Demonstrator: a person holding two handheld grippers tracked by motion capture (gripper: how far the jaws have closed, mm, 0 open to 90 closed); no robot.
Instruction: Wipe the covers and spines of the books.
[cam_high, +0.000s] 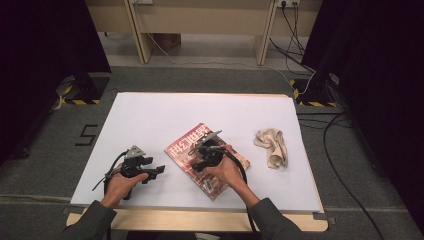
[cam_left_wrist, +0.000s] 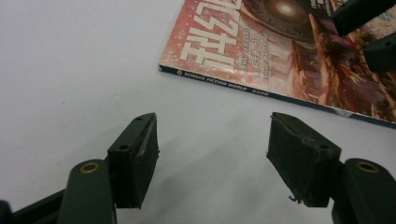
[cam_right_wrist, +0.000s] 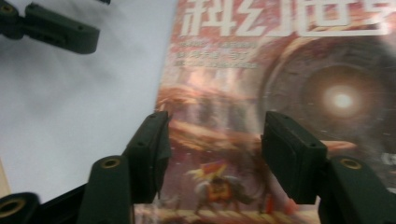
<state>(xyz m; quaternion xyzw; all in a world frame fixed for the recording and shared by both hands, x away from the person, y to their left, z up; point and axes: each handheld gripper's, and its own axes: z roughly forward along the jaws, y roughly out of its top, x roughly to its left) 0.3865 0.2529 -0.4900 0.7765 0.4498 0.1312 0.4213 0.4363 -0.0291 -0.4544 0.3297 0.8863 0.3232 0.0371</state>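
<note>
Magazine (cam_high: 207, 159) lies flat, closed, cover up, near the front middle of the white table (cam_high: 150, 120), turned at an angle.

Right hand (cam_high: 227, 172) rests over the magazine, forearm entering from the bottom edge. Right gripper (cam_high: 202, 149) points away from the person across the cover; jaws parted, nothing between them, cover beneath. That view is blurred.

Left hand (cam_high: 120, 184) sits left of the magazine. Left gripper (cam_high: 159, 170) aims at the spine, just short of it; jaws wide, empty, over bare table.

Crumpled beige cloth (cam_high: 271, 146) lies well apart to the right. The right hand hides part of the cover.
</note>
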